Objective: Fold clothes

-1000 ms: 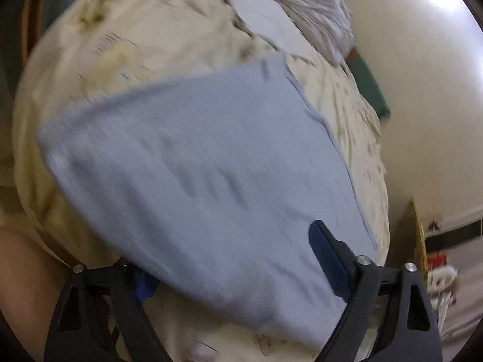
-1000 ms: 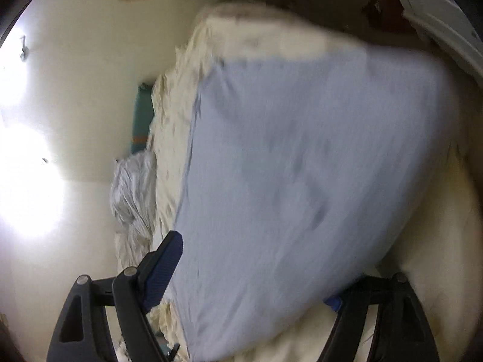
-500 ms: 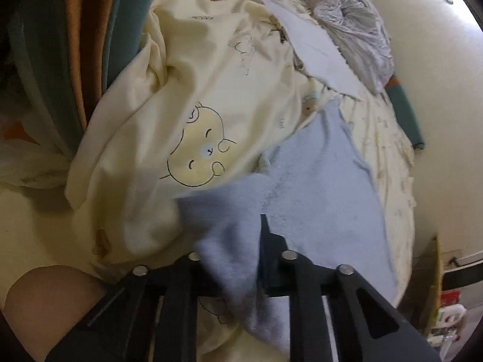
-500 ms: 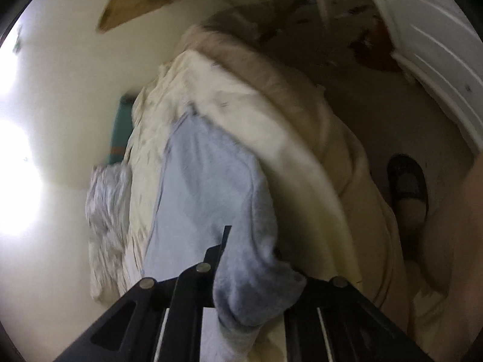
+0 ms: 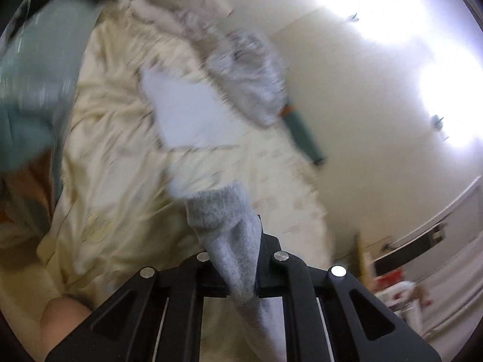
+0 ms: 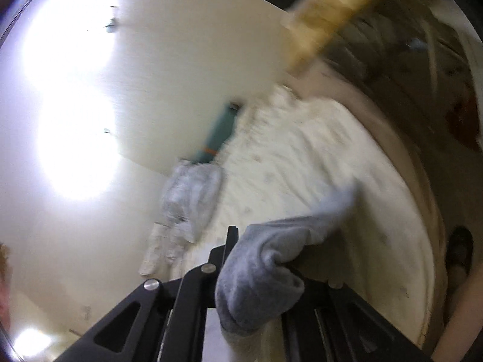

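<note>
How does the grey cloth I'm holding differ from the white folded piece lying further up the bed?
The grey cloth is pinched in the left gripper and the right gripper, bunched and hanging; the white folded piece lies flat on the cream bedsheet, untouched. The grey cloth looks thick and fuzzy, the white piece smooth with straight edges. The grey cloth is darker. Both are fabric, over the same bed.

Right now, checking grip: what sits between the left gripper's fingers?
A pinched fold of the grey-blue garment fills the left gripper, seen in the left wrist view.
</note>
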Action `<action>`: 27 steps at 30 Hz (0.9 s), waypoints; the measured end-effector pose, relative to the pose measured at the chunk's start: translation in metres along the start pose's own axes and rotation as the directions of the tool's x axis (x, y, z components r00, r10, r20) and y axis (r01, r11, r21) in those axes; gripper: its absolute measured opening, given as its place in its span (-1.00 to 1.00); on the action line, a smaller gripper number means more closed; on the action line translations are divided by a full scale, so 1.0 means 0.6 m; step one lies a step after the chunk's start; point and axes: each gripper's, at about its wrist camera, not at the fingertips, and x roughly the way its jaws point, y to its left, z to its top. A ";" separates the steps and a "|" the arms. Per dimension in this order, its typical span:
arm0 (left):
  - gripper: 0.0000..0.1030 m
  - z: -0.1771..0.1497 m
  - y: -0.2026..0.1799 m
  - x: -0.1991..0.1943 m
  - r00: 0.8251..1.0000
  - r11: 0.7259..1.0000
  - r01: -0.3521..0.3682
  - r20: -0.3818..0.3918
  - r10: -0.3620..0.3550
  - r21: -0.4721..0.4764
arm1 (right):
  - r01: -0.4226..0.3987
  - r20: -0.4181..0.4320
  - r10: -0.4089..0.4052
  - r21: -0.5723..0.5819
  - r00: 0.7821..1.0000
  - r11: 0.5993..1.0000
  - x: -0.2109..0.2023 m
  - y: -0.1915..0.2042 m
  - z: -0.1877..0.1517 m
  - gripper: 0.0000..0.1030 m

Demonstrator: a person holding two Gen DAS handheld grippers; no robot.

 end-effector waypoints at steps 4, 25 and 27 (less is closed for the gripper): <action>-0.82 0.026 -0.054 -0.061 0.994 0.994 0.108 0.019 -0.108 -0.013 | -0.079 0.037 0.079 -0.015 0.996 0.997 -0.096 0.071 0.016 -0.88; -0.57 0.115 0.122 0.554 0.859 0.930 -0.368 -0.373 0.350 0.025 | 0.428 -0.297 -0.365 0.185 0.882 0.884 0.467 -0.282 0.160 0.01; -0.26 0.128 0.131 0.568 0.848 0.919 -0.390 -0.368 0.381 0.052 | 0.409 -0.265 -0.361 0.158 0.894 0.899 0.469 -0.274 0.163 0.08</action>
